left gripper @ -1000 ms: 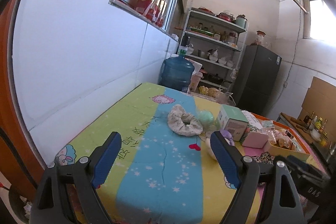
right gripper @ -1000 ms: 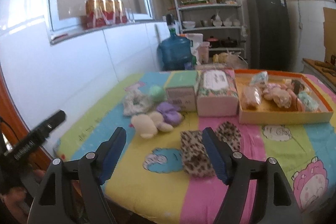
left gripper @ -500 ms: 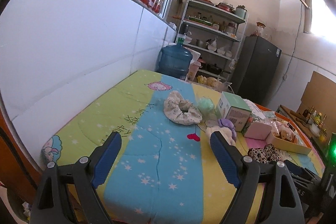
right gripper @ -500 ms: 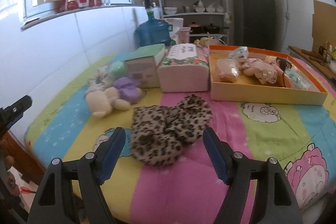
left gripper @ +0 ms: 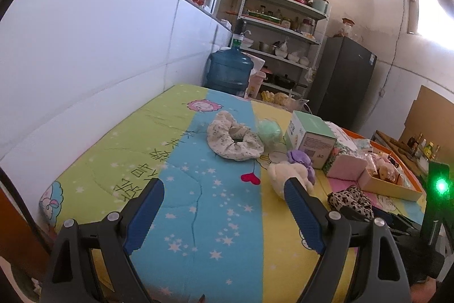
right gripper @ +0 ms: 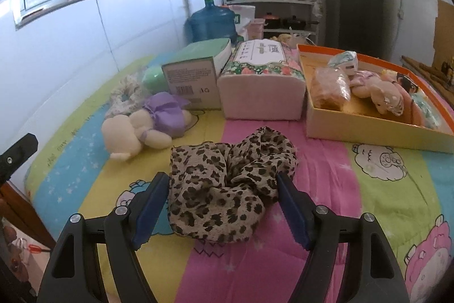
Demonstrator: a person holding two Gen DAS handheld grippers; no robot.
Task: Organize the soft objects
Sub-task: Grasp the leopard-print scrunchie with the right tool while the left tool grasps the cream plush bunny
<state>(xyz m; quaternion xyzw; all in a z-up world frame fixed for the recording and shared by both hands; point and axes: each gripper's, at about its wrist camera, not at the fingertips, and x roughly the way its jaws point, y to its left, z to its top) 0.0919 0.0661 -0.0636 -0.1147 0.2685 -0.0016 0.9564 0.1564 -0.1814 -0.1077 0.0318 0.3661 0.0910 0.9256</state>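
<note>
The box (right gripper: 377, 129) at the right of the bench (right gripper: 326, 260) already holds several soft items, including a plush doll and wrapped pieces. Left outside it are a leopard scrunchie (right gripper: 227, 183), a cream plush (right gripper: 133, 132) with a purple bow, a floral scrunchie (left gripper: 232, 138) and a green ball (left gripper: 268, 129). The right gripper (right gripper: 222, 206) has its jaws spread wide on either side of the leopard scrunchie, pads not pressing it; this looks like the next item for pickup. The left gripper (left gripper: 224, 213) has its jaws spread over bare cover, holding nothing. Judged progress: partly done, four items remaining.
</note>
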